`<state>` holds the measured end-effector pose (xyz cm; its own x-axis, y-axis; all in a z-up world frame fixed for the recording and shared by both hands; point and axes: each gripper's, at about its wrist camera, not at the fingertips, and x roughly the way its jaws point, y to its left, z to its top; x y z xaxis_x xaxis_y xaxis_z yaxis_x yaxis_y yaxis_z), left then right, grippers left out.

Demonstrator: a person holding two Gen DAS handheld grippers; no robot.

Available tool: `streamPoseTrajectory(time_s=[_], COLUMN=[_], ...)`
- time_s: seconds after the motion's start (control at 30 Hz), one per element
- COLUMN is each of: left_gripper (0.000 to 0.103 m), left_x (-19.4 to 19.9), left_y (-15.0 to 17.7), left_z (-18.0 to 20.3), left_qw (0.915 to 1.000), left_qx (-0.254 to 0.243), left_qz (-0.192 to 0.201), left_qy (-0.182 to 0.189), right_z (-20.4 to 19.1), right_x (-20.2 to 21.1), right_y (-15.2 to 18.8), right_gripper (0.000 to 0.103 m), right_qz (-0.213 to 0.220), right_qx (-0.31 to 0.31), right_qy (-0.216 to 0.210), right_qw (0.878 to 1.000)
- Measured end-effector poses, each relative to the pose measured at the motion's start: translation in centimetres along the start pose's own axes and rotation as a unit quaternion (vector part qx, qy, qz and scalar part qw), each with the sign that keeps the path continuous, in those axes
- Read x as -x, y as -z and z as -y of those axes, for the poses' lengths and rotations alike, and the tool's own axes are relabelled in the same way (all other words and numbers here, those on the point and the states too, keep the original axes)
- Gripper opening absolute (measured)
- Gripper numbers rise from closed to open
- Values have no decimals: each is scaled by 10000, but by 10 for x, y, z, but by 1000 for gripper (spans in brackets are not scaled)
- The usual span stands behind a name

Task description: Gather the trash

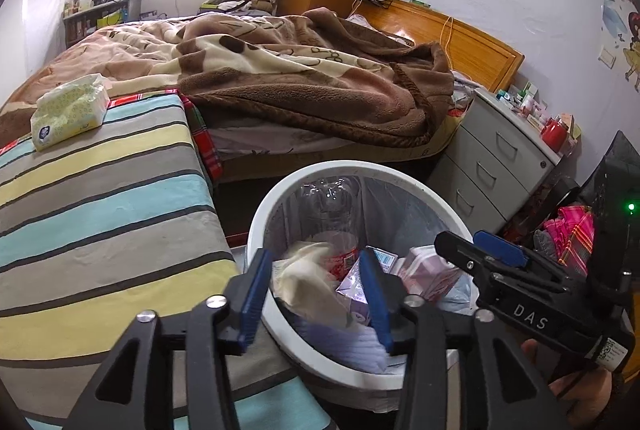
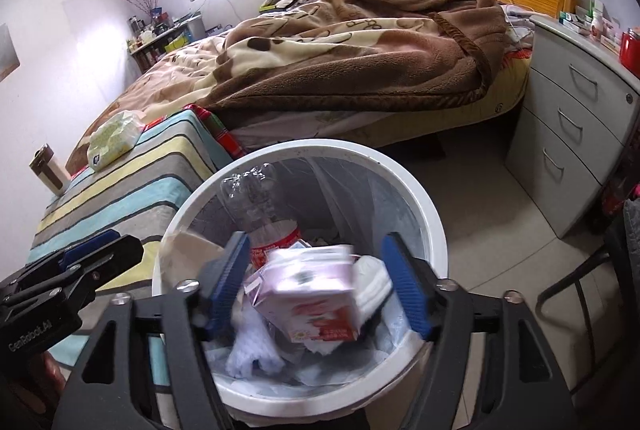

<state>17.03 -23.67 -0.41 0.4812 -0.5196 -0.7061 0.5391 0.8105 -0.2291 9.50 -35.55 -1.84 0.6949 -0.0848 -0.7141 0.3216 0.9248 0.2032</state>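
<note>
A white trash bin (image 1: 256,226) (image 2: 430,214) with a clear liner stands between the striped surface and the bed. It holds a clear plastic bottle (image 1: 332,206) (image 2: 260,206), crumpled tissue (image 1: 304,278), small cartons and paper. A pink-and-white carton (image 2: 312,290) (image 1: 432,278), blurred, lies in the bin between the right gripper's fingers without touching them. My left gripper (image 1: 316,294) is open above the bin's near rim. My right gripper (image 2: 320,282) is open over the bin; it shows in the left wrist view (image 1: 480,246).
A striped cloth-covered surface (image 1: 100,210) on the left carries a tissue pack (image 1: 70,112) (image 2: 114,138) and a cup (image 2: 48,170). A bed with a brown blanket (image 1: 300,78) lies behind. A grey drawer unit (image 1: 488,158) stands right of the bin.
</note>
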Motion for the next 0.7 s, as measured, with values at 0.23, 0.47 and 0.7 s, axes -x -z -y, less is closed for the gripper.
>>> streamPoseTrajectory(time_s=[0.23,0.47,0.7], left_gripper=[59,67,67], left_x=[10,28,54], left_y=[1,7,21], left_z=[3,0,-4], left_qw=[9999,9997,9988], left_qx=[-12,-40,7], left_qz=[117,223,398], left_qy=[45,-5,-278], right_z=[0,-6,-16], right_x=[7,16,30], right_y=[-1,4,13], right_gripper=[73,73,73], right_qz=[106,213,386], right_qx=[-84,-79,16], right_qy=[27,11,-80], right_qw=[9999,9997,9992])
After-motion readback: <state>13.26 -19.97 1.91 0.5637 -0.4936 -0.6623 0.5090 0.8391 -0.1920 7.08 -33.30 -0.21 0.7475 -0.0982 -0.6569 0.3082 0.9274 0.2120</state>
